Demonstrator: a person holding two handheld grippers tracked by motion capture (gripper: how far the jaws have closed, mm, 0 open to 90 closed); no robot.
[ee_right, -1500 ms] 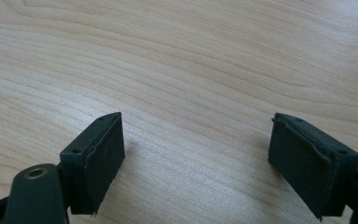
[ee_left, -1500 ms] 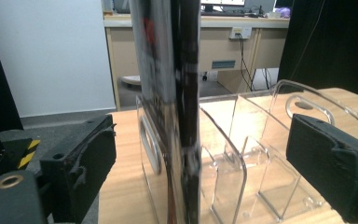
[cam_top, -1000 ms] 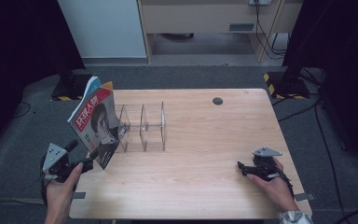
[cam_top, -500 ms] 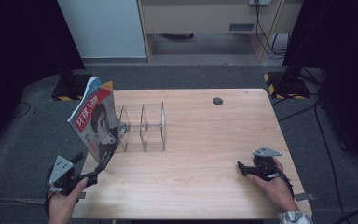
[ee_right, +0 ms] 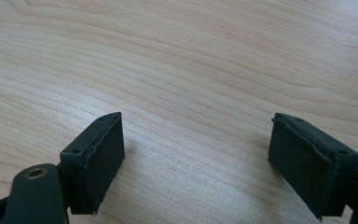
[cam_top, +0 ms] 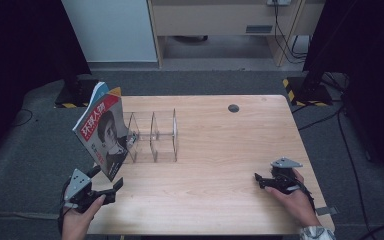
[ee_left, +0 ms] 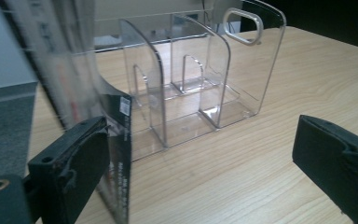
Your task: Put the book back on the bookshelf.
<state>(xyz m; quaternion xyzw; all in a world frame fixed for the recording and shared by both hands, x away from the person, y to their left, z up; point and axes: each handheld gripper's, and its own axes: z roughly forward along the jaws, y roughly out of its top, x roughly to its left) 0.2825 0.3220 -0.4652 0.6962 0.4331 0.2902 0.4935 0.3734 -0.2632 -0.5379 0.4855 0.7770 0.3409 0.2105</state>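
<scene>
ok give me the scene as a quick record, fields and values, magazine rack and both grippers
magazine: magazine stands tilted in the leftmost slot of the rack, cover facing the person
rack: clear acrylic rack with dividers, on the left half of the table; its other slots hold nothing
left gripper: left gripper open, near the table's front left corner, just below the magazine's lower edge, not clamped on it
right gripper: right gripper open, low over bare wood at the front right

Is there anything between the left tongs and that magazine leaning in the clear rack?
Nothing visible. The left tongs sit open just below the magazine, whose lower corner is right beside one jaw; the clear rack stands beyond it.
</scene>
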